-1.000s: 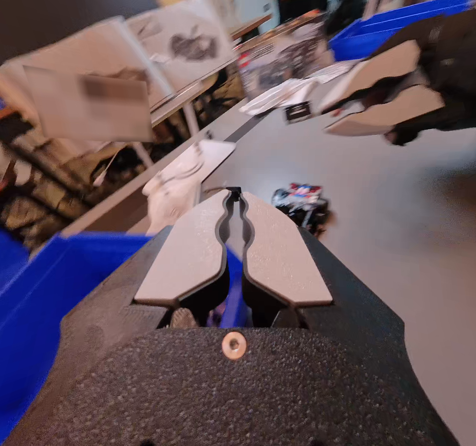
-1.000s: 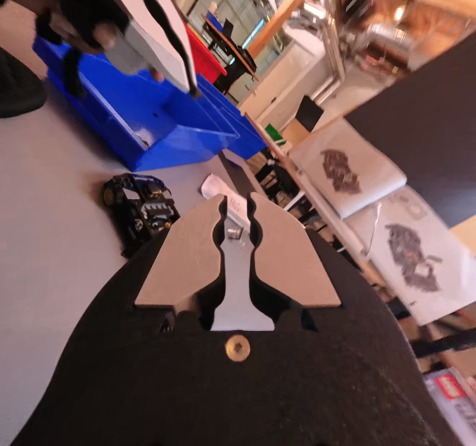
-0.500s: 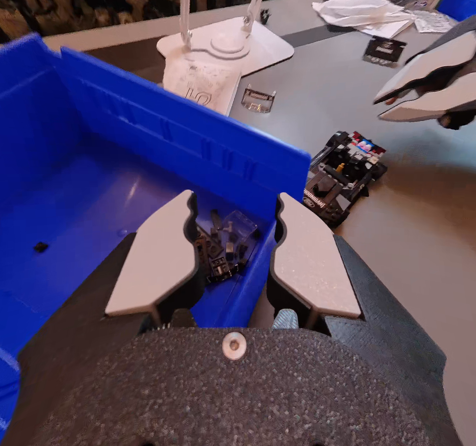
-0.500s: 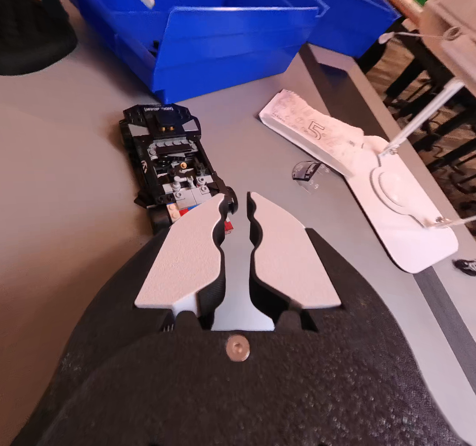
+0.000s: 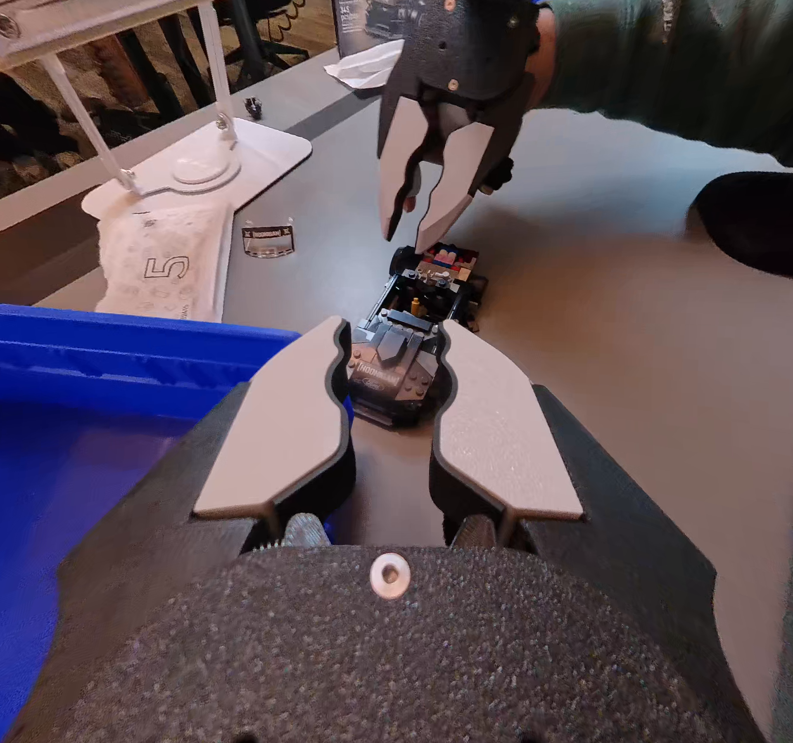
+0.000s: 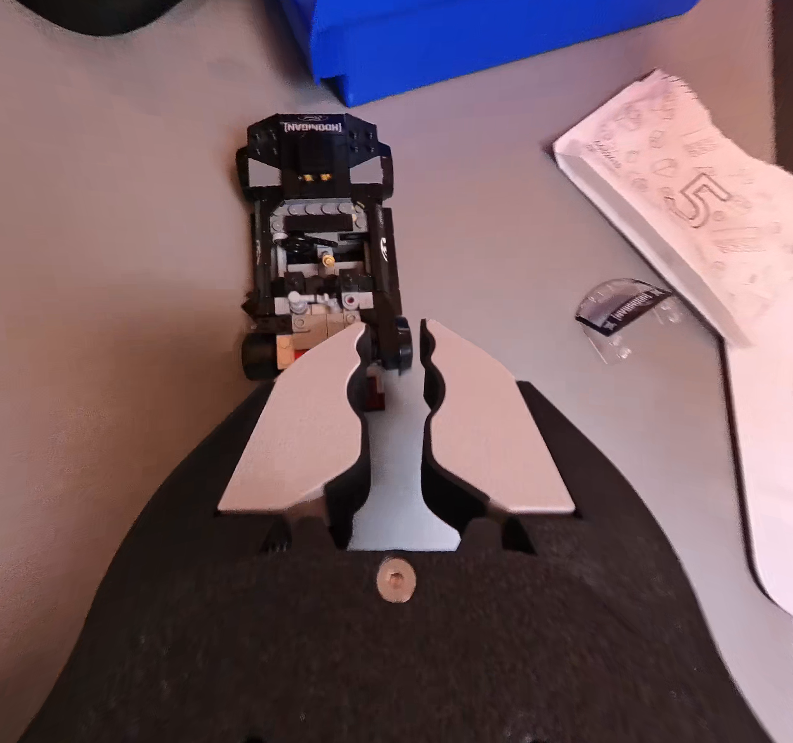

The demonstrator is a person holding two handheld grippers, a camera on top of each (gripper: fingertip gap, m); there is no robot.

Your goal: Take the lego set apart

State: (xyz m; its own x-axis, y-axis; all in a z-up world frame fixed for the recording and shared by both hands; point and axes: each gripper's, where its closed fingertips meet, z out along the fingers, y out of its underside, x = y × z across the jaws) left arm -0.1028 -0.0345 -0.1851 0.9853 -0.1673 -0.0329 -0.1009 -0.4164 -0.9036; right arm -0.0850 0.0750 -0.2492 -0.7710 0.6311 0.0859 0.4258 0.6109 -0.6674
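A black lego car point(image 5: 425, 293) with its roof off stands on the grey table. My left gripper point(image 5: 392, 336) is open, and the car's front end shows between its fingertips. In the right wrist view nothing touches that front end of the car point(image 6: 317, 229), so the left gripper is apart from it. My right gripper point(image 6: 392, 332) is open at the car's rear. The rear wheel point(image 6: 403, 349) sits between its pads, with a gap to the right pad. The left wrist view shows the right gripper point(image 5: 407, 238) pointing down at the rear.
A blue bin point(image 5: 128, 349) stands left of the car and also shows in the right wrist view point(image 6: 472, 15). A clear windscreen piece point(image 5: 268, 242), a white paper bag point(image 5: 163, 268), a white lamp base point(image 5: 206, 160) and the set's box point(image 5: 373, 2) lie beyond. A person's green sleeve point(image 5: 665, 49) reaches in. About 15 cm separates my left fingertips from my right.
My left gripper held a small black piece, opened over the blue bin, then swung to face the car with its jaws narrower. My right gripper came down to the car's rear and opened a little.
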